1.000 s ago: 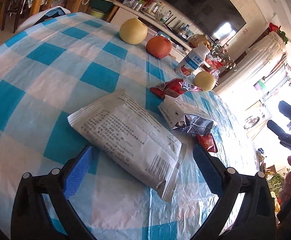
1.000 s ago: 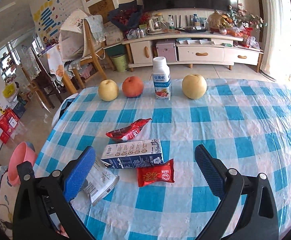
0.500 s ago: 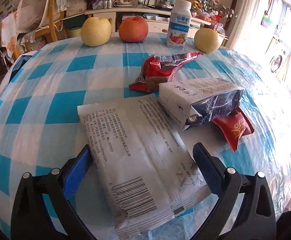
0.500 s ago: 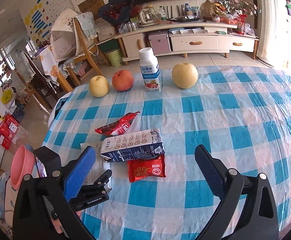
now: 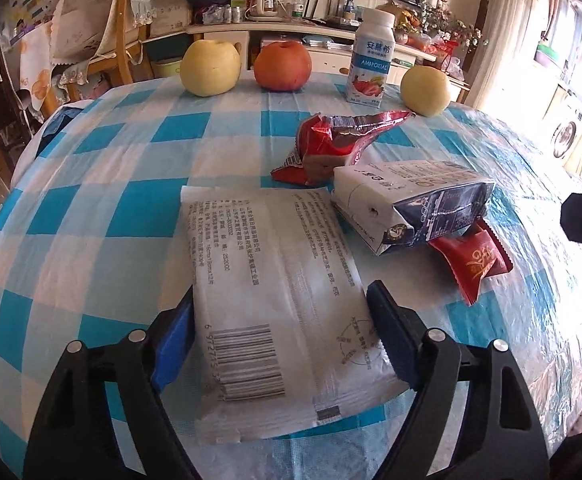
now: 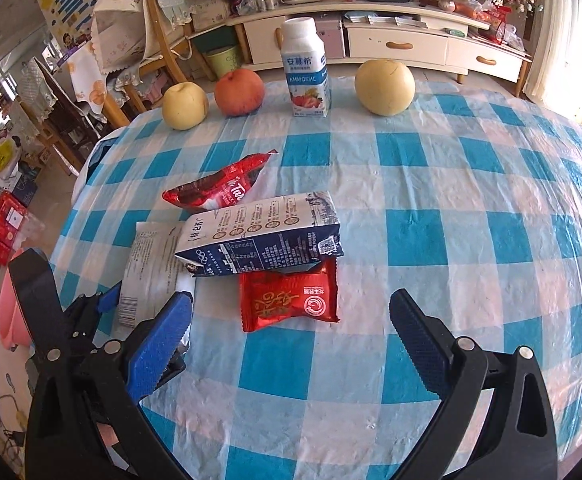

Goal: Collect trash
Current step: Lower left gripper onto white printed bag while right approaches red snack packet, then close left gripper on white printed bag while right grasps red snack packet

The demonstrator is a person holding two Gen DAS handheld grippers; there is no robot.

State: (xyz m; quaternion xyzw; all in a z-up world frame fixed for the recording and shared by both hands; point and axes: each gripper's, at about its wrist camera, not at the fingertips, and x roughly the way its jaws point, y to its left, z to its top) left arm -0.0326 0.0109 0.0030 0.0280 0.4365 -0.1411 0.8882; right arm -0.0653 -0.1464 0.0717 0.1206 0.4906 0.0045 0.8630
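Observation:
A white packet (image 5: 275, 288) with a barcode lies flat on the blue-checked table (image 5: 91, 216). My left gripper (image 5: 282, 290) straddles it; its jaws are closing and the blue pads (image 5: 175, 340) meet both long edges. In the right wrist view the left gripper (image 6: 143, 304) shows low on the left, around that packet (image 6: 151, 264). My right gripper (image 6: 291, 300) hangs open just above a red snack packet (image 6: 289, 280), nothing between its pads. A flattened milk carton (image 6: 259, 232) lies partly on the red packet and touches the white packet. Behind it lies a crumpled red wrapper (image 6: 219, 188).
Along the table's far edge stand a pear (image 6: 185, 106), a red apple (image 6: 239, 92), a yoghurt bottle (image 6: 307, 68) and a second pear (image 6: 385, 88). A pink bin (image 6: 9, 312) sits on the floor at the left. Chairs and a low cabinet are beyond the table.
The left gripper rolled level, squared up over the white packet, and its jaws narrowed onto the packet's edges. The right gripper sank toward the table above the red snack packet.

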